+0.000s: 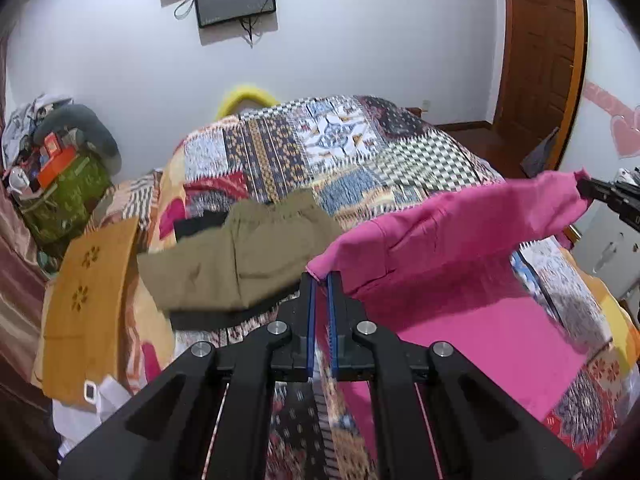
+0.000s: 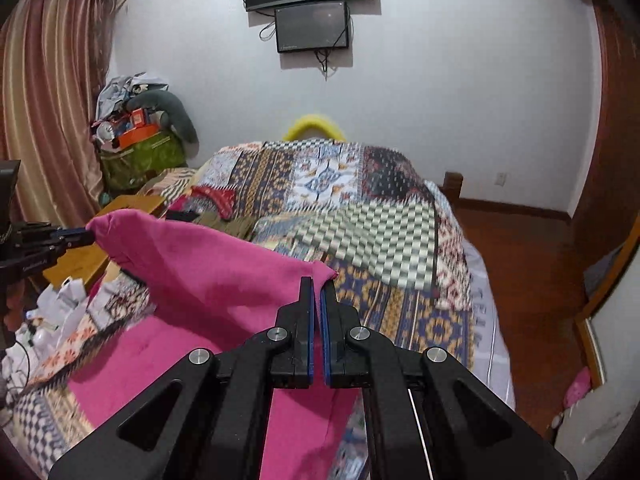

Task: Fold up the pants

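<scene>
Bright pink pants point(image 1: 452, 236) hang lifted over a patchwork bedspread point(image 1: 348, 152), stretched between both grippers. In the left wrist view my left gripper point(image 1: 322, 277) is shut on one corner of the pink pants. The right gripper point(image 1: 585, 185) shows at the right edge, pinching the other corner. In the right wrist view my right gripper point(image 2: 319, 282) is shut on a corner of the pink pants point(image 2: 208, 268), and the left gripper point(image 2: 86, 237) grips the far corner at left. The rest of the fabric trails down onto the bedspread point(image 2: 384, 232).
Olive pants point(image 1: 236, 256) lie folded on a dark garment on the bed, left of the pink pants. An orange cloth point(image 1: 92, 312) hangs at the bed's left edge. A pile of bags point(image 1: 60, 172) sits at far left. Wooden floor point(image 2: 532, 280) and a door point(image 1: 540, 60) lie to the right.
</scene>
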Demonstrator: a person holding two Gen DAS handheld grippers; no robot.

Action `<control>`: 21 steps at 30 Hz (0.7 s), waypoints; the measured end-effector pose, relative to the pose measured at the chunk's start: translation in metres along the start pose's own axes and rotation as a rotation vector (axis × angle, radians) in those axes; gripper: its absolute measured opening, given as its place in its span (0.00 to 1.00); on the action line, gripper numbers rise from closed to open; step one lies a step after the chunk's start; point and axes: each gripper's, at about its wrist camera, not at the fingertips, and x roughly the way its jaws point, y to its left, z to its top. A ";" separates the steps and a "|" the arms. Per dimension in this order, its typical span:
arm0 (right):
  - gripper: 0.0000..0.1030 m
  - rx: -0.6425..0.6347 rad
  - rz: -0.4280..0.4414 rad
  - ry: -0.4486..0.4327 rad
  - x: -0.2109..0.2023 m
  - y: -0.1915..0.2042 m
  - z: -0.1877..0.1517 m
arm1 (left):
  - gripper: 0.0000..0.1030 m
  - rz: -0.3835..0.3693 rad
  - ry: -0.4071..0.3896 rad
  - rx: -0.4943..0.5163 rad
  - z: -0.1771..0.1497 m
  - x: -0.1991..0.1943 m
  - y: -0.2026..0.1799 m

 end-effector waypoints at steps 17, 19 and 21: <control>0.10 0.095 -0.003 0.220 -0.019 0.021 -0.124 | 0.07 -0.019 0.188 0.025 -0.112 -0.018 -0.018; 0.15 0.097 -0.012 0.245 -0.024 0.022 -0.134 | 0.09 -0.017 0.194 0.002 -0.114 -0.022 -0.012; 0.19 0.093 -0.020 0.266 -0.030 0.023 -0.141 | 0.18 -0.009 0.200 -0.019 -0.114 -0.029 -0.008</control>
